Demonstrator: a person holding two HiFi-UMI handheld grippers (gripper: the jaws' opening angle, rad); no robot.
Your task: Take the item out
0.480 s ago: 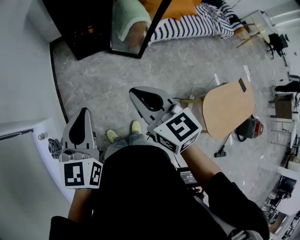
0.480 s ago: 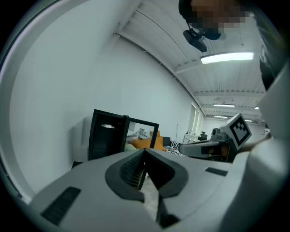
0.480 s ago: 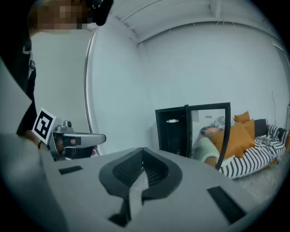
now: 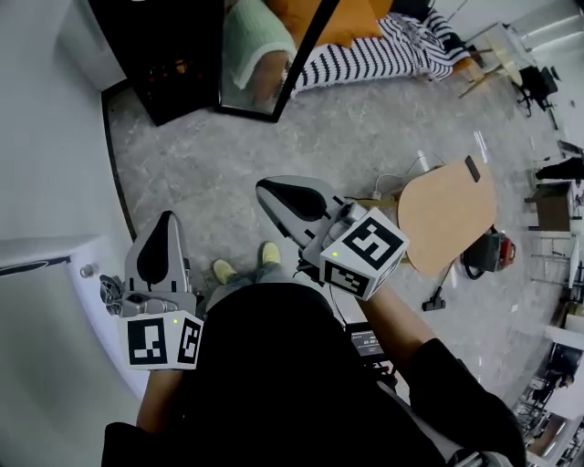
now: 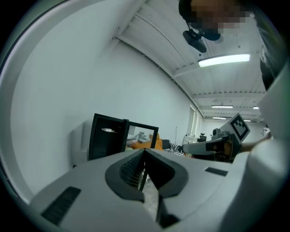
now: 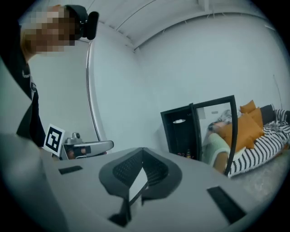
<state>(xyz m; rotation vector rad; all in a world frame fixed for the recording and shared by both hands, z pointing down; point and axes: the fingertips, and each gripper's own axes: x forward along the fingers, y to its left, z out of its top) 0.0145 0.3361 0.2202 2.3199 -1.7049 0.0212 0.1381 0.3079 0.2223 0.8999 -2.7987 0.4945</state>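
A black cabinet (image 4: pixel 173 55) stands on the floor ahead of me, and its glass door (image 4: pixel 274 55) hangs open. Small reddish items (image 4: pixel 169 66) show dimly on a shelf inside; I cannot tell what they are. My left gripper (image 4: pixel 165 219) is held low at the left, shut and empty, pointing towards the cabinet from well short of it. My right gripper (image 4: pixel 265 187) is also shut and empty, angled towards the open door. The cabinet (image 5: pixel 106 140) shows beyond the left gripper (image 5: pixel 145 152), and the cabinet (image 6: pixel 181 131) beyond the right gripper (image 6: pixel 143 150).
A sofa with orange cushions (image 4: pixel 347 18) and a striped blanket (image 4: pixel 383 50) lies behind the door. A round wooden side table (image 4: pixel 447 210) stands at the right, with cables and a red tool (image 4: pixel 497 251) by it. A white wall (image 4: pixel 46 137) runs along the left.
The head view has shifted slightly, and the right gripper's marker cube sits a little further right. Both grippers stay shut and empty.
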